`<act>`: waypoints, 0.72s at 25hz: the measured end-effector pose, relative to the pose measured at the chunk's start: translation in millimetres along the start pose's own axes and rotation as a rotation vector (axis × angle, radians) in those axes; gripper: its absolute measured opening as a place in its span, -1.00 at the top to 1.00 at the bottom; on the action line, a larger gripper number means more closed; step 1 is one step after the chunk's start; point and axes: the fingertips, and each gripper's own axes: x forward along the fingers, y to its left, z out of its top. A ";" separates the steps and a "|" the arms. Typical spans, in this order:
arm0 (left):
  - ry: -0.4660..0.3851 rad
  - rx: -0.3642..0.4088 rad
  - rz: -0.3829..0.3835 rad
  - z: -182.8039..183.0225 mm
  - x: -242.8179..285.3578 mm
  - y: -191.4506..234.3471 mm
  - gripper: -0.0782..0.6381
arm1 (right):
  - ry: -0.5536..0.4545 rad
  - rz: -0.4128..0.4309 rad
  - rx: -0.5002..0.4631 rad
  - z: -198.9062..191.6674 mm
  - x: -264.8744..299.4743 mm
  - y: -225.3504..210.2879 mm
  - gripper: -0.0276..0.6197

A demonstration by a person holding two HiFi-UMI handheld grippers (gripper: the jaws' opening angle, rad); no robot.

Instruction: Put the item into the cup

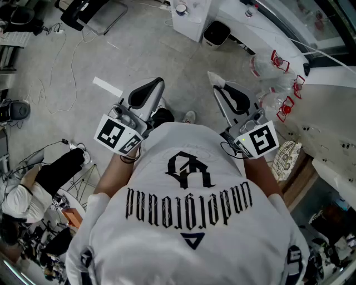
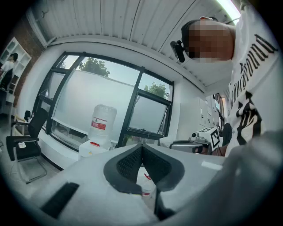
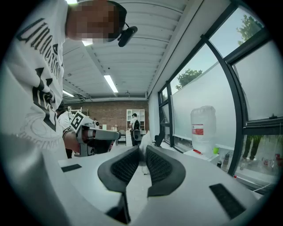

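Observation:
I hold both grippers close to my chest, over bare floor. My left gripper [image 1: 157,82] is shut, its black pads [image 2: 130,162] meeting at the tips with nothing between them. My right gripper [image 1: 215,83] is shut on a small white item [image 1: 216,79] that pokes out past its tips; in the right gripper view the white item [image 3: 144,137] shows as a thin pale sliver between the pads [image 3: 158,165]. No cup shows in any view.
Two clear water bottles with red handles [image 1: 268,62] lie by a white table [image 1: 328,119] on my right. A white cabinet [image 1: 192,16] and a black bin [image 1: 216,33] stand ahead. A woven bag [image 1: 286,158] hangs right. A seated person [image 1: 33,192] is at left.

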 end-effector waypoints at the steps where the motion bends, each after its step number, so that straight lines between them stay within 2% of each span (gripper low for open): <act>1: 0.000 -0.002 0.000 0.2 -0.2 2.8 0.75 | 0.000 -0.001 -0.002 0.6 2.5 -0.7 0.73; 9: 0.003 -0.011 -0.004 3.8 -8.9 38.6 0.75 | 0.004 -0.014 0.001 4.1 35.6 -3.5 0.73; 18: 0.003 -0.001 -0.034 30.6 -27.1 121.2 0.75 | 0.001 -0.072 -0.016 27.7 113.8 -6.0 0.73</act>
